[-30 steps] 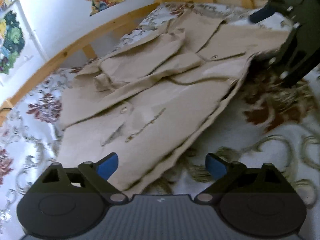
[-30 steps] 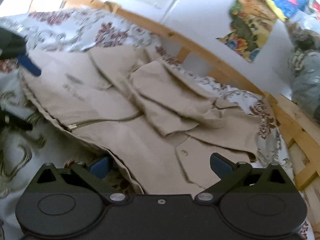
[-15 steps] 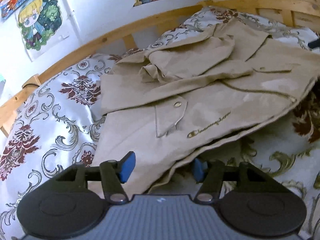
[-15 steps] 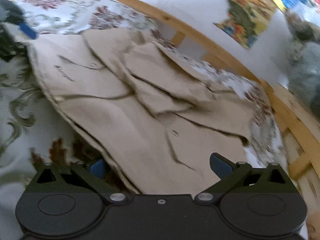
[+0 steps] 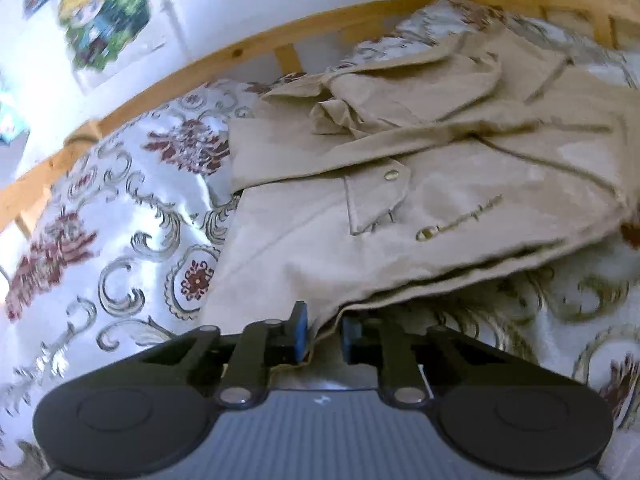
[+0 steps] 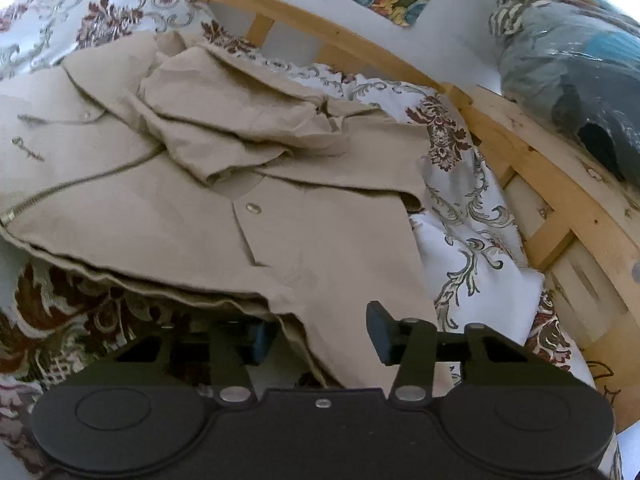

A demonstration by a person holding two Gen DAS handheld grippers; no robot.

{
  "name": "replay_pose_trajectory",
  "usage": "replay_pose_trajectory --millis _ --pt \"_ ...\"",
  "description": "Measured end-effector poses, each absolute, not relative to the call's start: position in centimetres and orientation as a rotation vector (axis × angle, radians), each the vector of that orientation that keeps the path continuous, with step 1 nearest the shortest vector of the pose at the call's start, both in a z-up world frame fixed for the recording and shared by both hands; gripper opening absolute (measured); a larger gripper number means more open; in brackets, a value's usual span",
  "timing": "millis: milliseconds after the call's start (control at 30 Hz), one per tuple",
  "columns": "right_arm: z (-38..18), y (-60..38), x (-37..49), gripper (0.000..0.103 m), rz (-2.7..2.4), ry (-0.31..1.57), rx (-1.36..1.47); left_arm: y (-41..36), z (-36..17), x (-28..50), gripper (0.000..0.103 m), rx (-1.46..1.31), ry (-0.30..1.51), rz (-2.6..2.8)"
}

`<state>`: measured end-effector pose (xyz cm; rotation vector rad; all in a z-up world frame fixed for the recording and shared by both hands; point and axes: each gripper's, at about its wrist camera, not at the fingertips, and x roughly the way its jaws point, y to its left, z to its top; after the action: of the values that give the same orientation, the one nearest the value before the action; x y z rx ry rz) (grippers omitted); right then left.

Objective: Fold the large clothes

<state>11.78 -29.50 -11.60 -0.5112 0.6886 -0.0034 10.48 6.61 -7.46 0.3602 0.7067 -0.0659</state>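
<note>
A large beige jacket (image 5: 400,208) lies spread on a floral bedspread (image 5: 120,240), sleeves folded over its chest. It also shows in the right wrist view (image 6: 192,208). My left gripper (image 5: 323,338) is at the jacket's near hem corner, its blue pads nearly closed with the hem edge pinched between them. My right gripper (image 6: 320,334) is at the other hem corner, its jaws partly closed around the fabric, which lies between the pads; a clear gap remains.
A wooden bed rail (image 5: 248,52) runs along the far side, with posters on the wall (image 5: 104,24). In the right wrist view the rail (image 6: 540,160) curves round the right, and a dark bundle (image 6: 580,72) lies beyond it.
Both grippers moved toward opposite hem corners. The left jaws closed from wide open onto the hem edge. The right jaws narrowed around the other corner.
</note>
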Motion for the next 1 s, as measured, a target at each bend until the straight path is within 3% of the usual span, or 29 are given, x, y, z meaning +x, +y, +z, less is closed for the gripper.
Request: replay_pose_trajectory --millis 67,133,167,267,700,1000 --pt "-11.5 -30.2 12.1 0.045 -0.035 0.706 -0.471 6.9 -6.9 10.5 0.01 0.288 0.692 -0.039" --pt "-10.9 -31.0 11.9 0.03 -0.035 0.701 -0.387 6.8 -6.3 9.8 0.005 0.257 0.651 -0.021" --pt "-10.6 -31.0 11.7 0.017 -0.029 0.693 -0.361 6.7 -5.8 9.4 0.004 0.26 0.621 -0.013" --pt "-9.3 -30.6 10.7 0.006 -0.019 0.664 -0.36 6.9 -4.2 7.9 0.003 0.246 0.559 -0.019" --pt "0.5 -29.2 0.8 0.004 0.185 0.589 -0.625 12.3 6.4 1.2 0.004 0.062 0.544 -0.138" --pt "-0.2 -29.0 8.8 0.008 0.066 0.543 -0.579 10.6 7.2 11.9 0.004 0.21 0.622 -0.121"
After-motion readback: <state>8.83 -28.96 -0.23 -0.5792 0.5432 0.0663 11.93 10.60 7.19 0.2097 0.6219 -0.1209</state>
